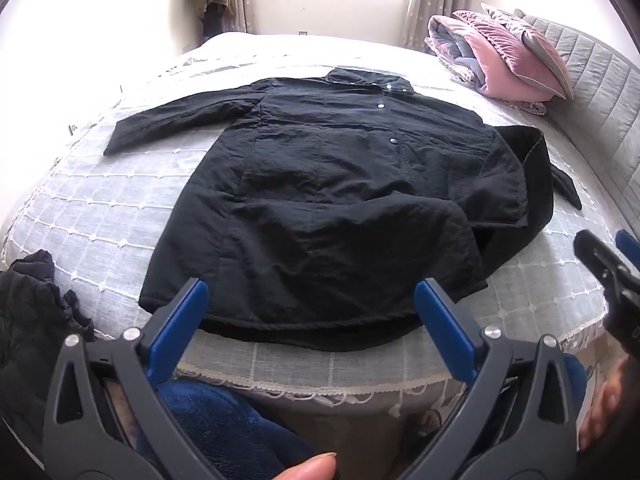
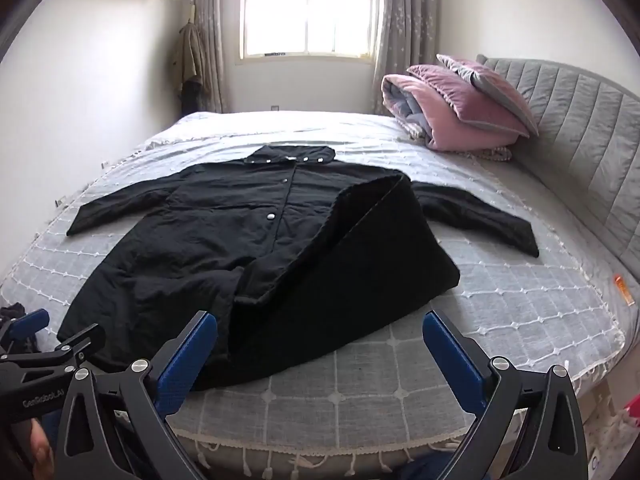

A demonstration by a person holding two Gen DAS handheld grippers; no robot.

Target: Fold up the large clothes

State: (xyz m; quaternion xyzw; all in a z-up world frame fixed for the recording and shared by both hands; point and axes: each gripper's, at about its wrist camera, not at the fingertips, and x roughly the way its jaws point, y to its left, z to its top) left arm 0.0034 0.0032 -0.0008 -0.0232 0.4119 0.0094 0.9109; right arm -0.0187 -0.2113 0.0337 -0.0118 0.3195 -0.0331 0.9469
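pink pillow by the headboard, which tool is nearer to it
Right. The right tool hovers open on the side of the black coat toward the pink pillow; the left tool is further away.

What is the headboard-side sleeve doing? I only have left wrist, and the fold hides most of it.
Observer: That sleeve lies stretched out flat on the bed cover, beyond the folded-over flap.
Operator: Right gripper state?
Observer: The right gripper is open with nothing between its fingers, near the coat hem.
Operator: Anything else on that side?
Observer: A small orange item sits at the bed edge by the headboard.
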